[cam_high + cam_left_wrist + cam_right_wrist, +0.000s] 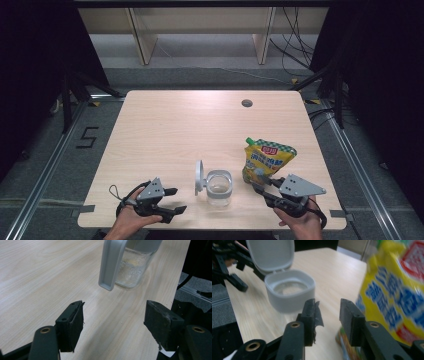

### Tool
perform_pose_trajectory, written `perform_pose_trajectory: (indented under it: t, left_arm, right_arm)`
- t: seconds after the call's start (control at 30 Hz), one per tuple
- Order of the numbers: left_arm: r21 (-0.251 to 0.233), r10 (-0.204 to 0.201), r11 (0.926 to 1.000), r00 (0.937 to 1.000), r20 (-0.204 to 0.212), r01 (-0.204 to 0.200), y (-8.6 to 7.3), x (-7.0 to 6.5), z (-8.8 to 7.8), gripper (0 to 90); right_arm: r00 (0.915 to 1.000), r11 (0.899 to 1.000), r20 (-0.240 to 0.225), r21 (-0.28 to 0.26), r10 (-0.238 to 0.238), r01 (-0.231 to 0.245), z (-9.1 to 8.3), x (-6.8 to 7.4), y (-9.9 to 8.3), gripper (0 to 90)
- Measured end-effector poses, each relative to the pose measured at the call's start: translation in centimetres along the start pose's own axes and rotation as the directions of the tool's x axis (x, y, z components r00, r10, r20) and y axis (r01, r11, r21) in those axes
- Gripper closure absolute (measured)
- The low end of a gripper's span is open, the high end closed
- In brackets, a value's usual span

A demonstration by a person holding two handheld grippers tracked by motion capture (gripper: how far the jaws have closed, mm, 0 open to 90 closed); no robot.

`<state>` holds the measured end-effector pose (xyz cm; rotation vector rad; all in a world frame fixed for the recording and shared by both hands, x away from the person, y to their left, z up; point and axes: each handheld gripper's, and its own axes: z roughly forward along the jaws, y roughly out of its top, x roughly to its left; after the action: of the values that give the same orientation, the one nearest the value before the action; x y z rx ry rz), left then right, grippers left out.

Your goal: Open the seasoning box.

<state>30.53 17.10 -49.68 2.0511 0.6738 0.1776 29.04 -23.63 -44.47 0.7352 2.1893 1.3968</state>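
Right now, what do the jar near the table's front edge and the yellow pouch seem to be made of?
Clear jar with a grey hinged lid: see-through wall, probably glass; lid and collar matte, likely plastic. Yellow printed pouch: glossy, creased, so probably flexible plastic film.

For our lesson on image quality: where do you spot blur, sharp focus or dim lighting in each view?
High view: evenly lit table, dark surroundings. Left gripper view: jar fairly sharp, soft shadows. Right gripper view: yellow pouch smeared with blur, jar lid soft.

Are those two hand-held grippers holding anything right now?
No. The left hand-held gripper and right hand-held gripper both stand open, nothing between their jaws.
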Motion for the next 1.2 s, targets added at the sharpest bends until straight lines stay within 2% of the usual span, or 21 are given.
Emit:
perform_pose_trajectory:
  t: [0.03,0.07,0.23,0.33,0.37,0.43,0.47,0.5,0.6,0.63,0.67,0.7,0.73,0.77,0.8,0.83,0.87,0.9,1.0,1.07,1.2]
  left_arm:
    - [-0.009,-0.015,0.9998,0.9999,0.003,0.015,0.0,0.0,0.0,30.7]
    - [0.014,-0.004,0.9999,0.9999,-0.013,0.004,0.0,0.2,-0.1,30.2]
    - [0.005,-0.008,1.0000,0.9999,-0.008,0.008,-0.1,0.1,0.1,29.1]
    - [-0.009,-0.022,0.9997,0.9998,-0.003,0.022,-0.1,0.0,0.2,28.6]
    - [0.008,-0.016,0.9998,0.9998,-0.009,0.016,0.0,0.1,0.1,28.4]
    - [0.010,-0.013,0.9999,0.9999,-0.008,0.013,-0.1,0.2,0.2,27.9]
    - [0.005,-0.019,0.9998,0.9998,-0.006,0.020,-0.1,0.2,0.2,27.6]
    - [0.004,-0.021,0.9998,0.9998,-0.005,0.021,-0.1,0.2,0.2,27.4]
    - [0.002,-0.024,0.9997,0.9997,-0.007,0.024,-0.1,0.2,0.3,26.7]
    - [-0.008,-0.029,0.9996,0.9995,-0.008,0.029,-0.1,0.1,0.4,26.7]
    - [0.017,-0.001,0.9999,0.9997,-0.025,0.002,-0.1,0.3,0.3,26.1]
    - [0.017,-0.001,0.9999,0.9997,-0.025,0.002,-0.1,0.3,0.3,25.8]
    - [-0.009,-0.025,0.9996,0.9996,-0.012,0.025,-0.1,0.2,0.4,25.8]
    - [-0.001,-0.021,0.9998,0.9997,-0.010,0.021,0.0,0.2,0.4,25.7]
    - [0.007,-0.021,0.9998,0.9997,-0.013,0.021,0.0,0.2,0.3,25.7]
    - [0.005,-0.023,0.9997,0.9996,-0.015,0.023,0.1,0.2,0.4,25.6]
    - [0.009,-0.013,0.9999,0.9998,-0.017,0.013,0.1,0.3,0.4,25.5]
    - [0.002,-0.027,0.9996,0.9996,-0.012,0.027,0.1,0.2,0.5,25.5]
    - [0.005,-0.020,0.9998,0.9997,-0.017,0.020,0.2,0.3,0.6,25.4]
    - [-0.008,-0.039,0.9992,0.9992,-0.014,0.039,0.1,0.2,0.7,25.4]
    - [0.006,-0.010,0.9999,0.9998,-0.018,0.010,0.2,0.5,0.5,25.4]
  right_arm:
    - [0.9998,1.000,0.002,0.014,0.018,-0.018,-0.3,-0.1,-0.3,64.5]
    - [0.9987,0.998,0.000,0.042,0.052,-0.051,-0.8,-0.3,-1.2,62.5]
    - [0.9969,0.996,0.037,0.059,0.070,-0.072,-1.5,-1.2,-2.3,59.3]
    - [0.9895,0.988,0.063,0.072,0.131,-0.135,-1.7,-2.0,-3.0,54.6]
    - [0.9851,0.984,0.081,0.085,0.152,-0.159,-1.9,-2.0,-3.2,53.5]
    - [0.9852,0.984,0.079,0.079,0.152,-0.158,-1.7,-2.6,-3.6,50.4]
    - [0.9836,0.984,0.102,0.080,0.149,-0.157,-1.8,-2.7,-3.6,48.7]
    - [0.9775,0.978,0.114,0.088,0.178,-0.188,-1.8,-2.8,-3.8,46.6]
    - [0.9790,0.982,0.123,0.074,0.163,-0.173,-1.4,-3.3,-4.2,39.7]
    - [0.9763,0.978,0.125,0.091,0.177,-0.189,-1.4,-3.3,-4.2,39.2]
    - [0.9765,0.979,0.130,0.091,0.172,-0.185,-1.2,-3.8,-4.5,37.4]
    - [0.9765,0.979,0.130,0.091,0.172,-0.185,-1.2,-3.8,-4.5,37.4]
    - [0.9697,0.972,0.140,0.096,0.200,-0.215,-1.1,-3.7,-4.5,35.6]
    - [0.9719,0.976,0.147,0.090,0.184,-0.198,-1.0,-4.3,-4.6,34.0]
    - [0.9652,0.969,0.146,0.084,0.217,-0.231,-0.9,-4.3,-4.7,32.6]
    - [0.9669,0.972,0.150,0.086,0.206,-0.220,-0.8,-4.5,-4.8,31.1]
    - [0.9756,0.983,0.148,0.068,0.162,-0.173,-0.5,-5.2,-5.0,28.8]
    - [0.9640,0.968,0.145,0.088,0.223,-0.237,-0.4,-5.1,-5.1,26.5]
    - [0.9643,0.969,0.146,0.079,0.221,-0.234,0.1,-5.6,-5.4,21.6]
    - [0.9721,0.979,0.149,0.072,0.181,-0.193,0.4,-5.9,-5.4,21.3]
    - [0.9738,0.979,0.140,0.075,0.179,-0.191,0.7,-6.1,-5.3,18.1]
